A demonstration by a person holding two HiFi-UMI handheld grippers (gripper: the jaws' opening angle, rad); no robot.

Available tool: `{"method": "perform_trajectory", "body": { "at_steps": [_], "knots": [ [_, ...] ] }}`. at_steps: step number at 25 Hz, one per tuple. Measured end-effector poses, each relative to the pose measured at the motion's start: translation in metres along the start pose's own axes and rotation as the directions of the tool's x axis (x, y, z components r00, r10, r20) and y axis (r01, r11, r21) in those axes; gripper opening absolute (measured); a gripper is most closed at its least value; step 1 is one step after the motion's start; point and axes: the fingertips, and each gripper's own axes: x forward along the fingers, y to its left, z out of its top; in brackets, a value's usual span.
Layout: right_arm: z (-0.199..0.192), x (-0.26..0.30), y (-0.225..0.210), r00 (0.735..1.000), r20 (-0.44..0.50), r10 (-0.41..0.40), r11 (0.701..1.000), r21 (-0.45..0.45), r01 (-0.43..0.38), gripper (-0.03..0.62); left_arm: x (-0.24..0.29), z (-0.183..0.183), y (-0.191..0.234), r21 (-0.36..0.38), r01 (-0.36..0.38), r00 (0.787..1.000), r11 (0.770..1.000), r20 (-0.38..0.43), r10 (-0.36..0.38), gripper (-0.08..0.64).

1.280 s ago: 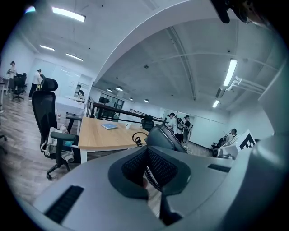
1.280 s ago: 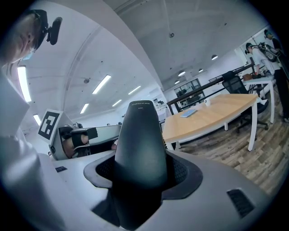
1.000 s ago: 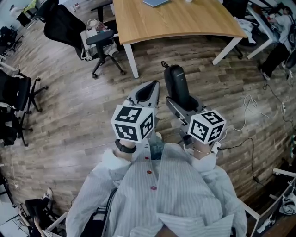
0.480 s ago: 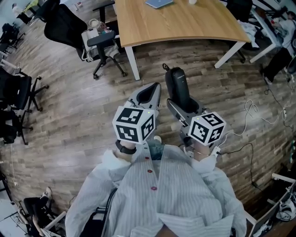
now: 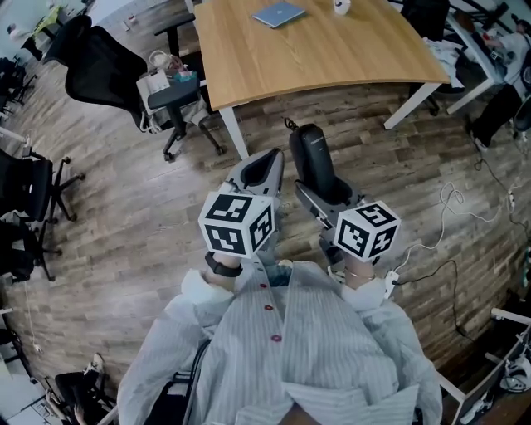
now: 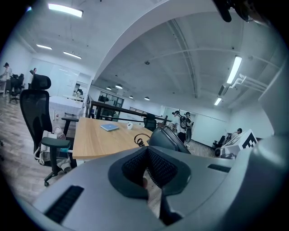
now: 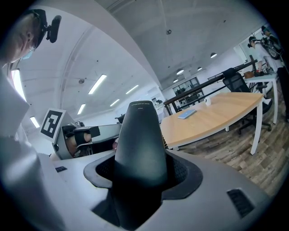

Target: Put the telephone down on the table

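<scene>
A black telephone handset (image 5: pixel 312 154) stands upright in my right gripper (image 5: pixel 328 191), whose jaws are shut on its lower half. In the right gripper view the telephone (image 7: pixel 141 135) rises between the pads of the right gripper (image 7: pixel 140 169) and hides what lies straight ahead. My left gripper (image 5: pixel 265 166) is beside it on the left, shut with nothing in it. From the left gripper view (image 6: pixel 146 158) the handset (image 6: pixel 165 139) shows to the right. Both are held over the wood floor, short of the wooden table (image 5: pixel 332 50).
On the table lie a blue notebook (image 5: pixel 279 13) and a white cup (image 5: pixel 341 7). Black office chairs (image 5: pixel 108 66) stand at the table's left, and more line the left edge. White table legs (image 5: pixel 231 129) face me. Cables (image 5: pixel 452 199) trail over the floor at right.
The table has come lower and fuller into the head view, so I am a little nearer to it. Both grippers keep their pose and the telephone stays held.
</scene>
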Motion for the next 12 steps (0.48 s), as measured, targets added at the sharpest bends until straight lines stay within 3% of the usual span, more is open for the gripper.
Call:
{"method": "perform_trajectory", "body": {
  "at_steps": [12],
  "knots": [
    [0.05,0.078,-0.037,0.999,-0.007,-0.034,0.999,0.008,0.034,0.29,0.065,0.039,0.067,0.003,0.034,0.999,0.999,-0.021,-0.034,0.008]
  ]
}}
